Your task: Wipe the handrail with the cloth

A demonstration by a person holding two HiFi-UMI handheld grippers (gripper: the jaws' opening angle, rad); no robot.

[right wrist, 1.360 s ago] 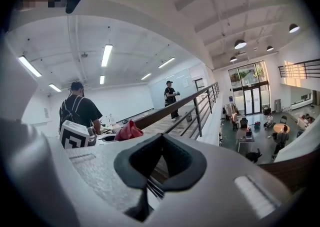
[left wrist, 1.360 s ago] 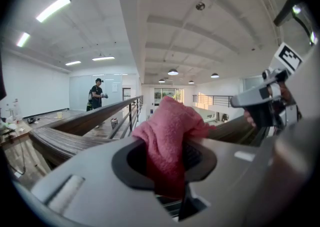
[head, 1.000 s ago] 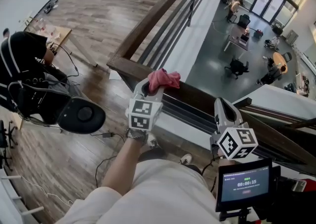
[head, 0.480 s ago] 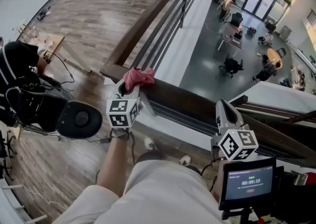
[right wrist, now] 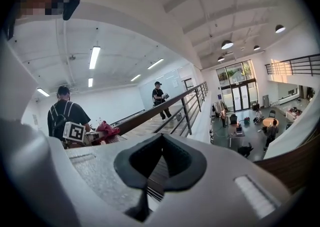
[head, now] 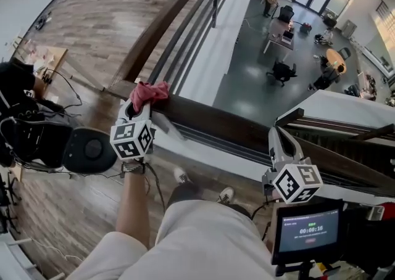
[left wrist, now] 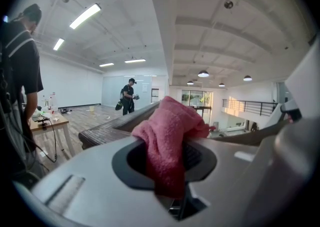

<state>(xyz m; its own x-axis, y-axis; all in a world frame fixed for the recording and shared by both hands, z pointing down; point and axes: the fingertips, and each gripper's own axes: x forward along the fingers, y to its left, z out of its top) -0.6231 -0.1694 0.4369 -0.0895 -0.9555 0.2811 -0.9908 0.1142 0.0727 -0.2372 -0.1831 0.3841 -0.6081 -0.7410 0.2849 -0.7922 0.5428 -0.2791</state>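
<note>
Evidently soft and light, the pink cloth (head: 148, 92) lay bunched on the handrail (head: 213, 119) at centre left, its fold clamped in the left gripper (head: 137, 109), a sensible hold. The right gripper (head: 279, 142) was closed and empty.

Cream clothes (head: 203, 242) filled the bottom middle, white left gripper (head: 141, 105) and right gripper (head: 276, 134) had black-and-white square-patterned cubes

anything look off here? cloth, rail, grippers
Nothing stands out. The pink terry cloth is clamped in the left gripper and lies on the dark wooden handrail near its corner. The right gripper is shut and empty, further along the rail. No damage or spill shows.
</note>
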